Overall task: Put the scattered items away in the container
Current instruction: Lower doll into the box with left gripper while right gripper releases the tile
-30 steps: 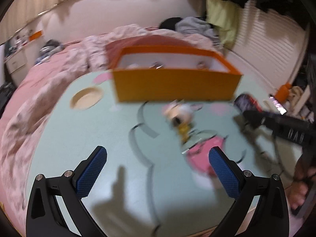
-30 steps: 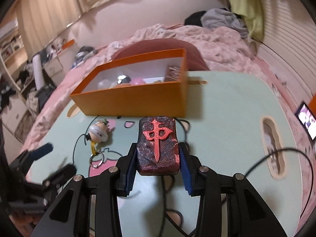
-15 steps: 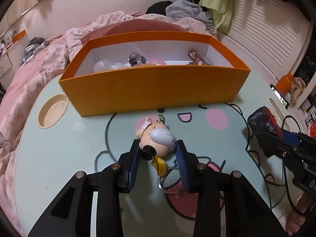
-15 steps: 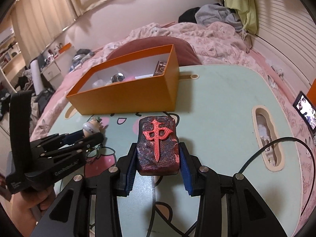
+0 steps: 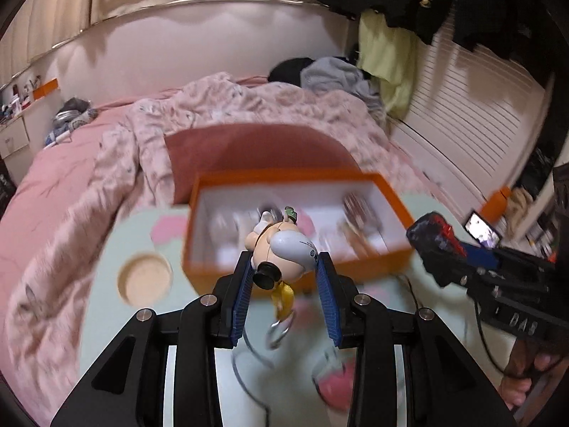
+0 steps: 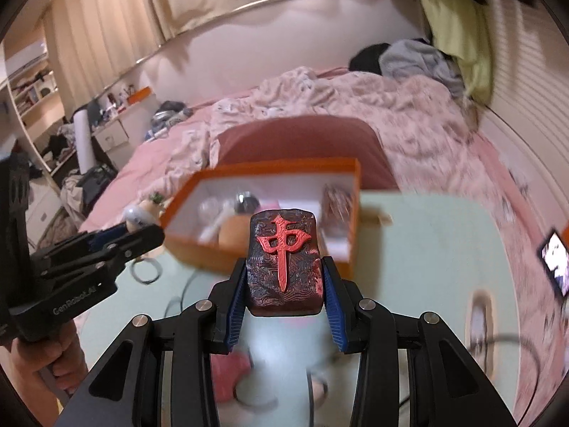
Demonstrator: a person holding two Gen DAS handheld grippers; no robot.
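My left gripper [image 5: 284, 277] is shut on a small doll keychain [image 5: 284, 249] with a yellow strap and a metal ring [image 5: 281, 327] hanging below. It holds it above the table in front of the orange box [image 5: 220, 274]. My right gripper [image 6: 286, 284] is shut on a dark mahjong tile block [image 6: 284, 267] with a red character, lifted in front of the same orange box [image 6: 199, 252]. The box holds several small items. The left gripper with the doll [image 6: 142, 211] shows at the left of the right wrist view, and the right gripper with the block [image 5: 434, 238] at the right of the left wrist view.
The pale green table [image 5: 106, 306] has a round cup recess [image 5: 144, 279] left of the box and a slot [image 6: 480, 316] at the right. A black cable [image 6: 505, 341] lies on the table. A pink bed [image 5: 71, 178] lies behind. A lit phone [image 6: 554, 259] is at the far right.
My left gripper closed on the doll keychain and has lifted it off the table toward the box. My right gripper has risen with the block, still held.
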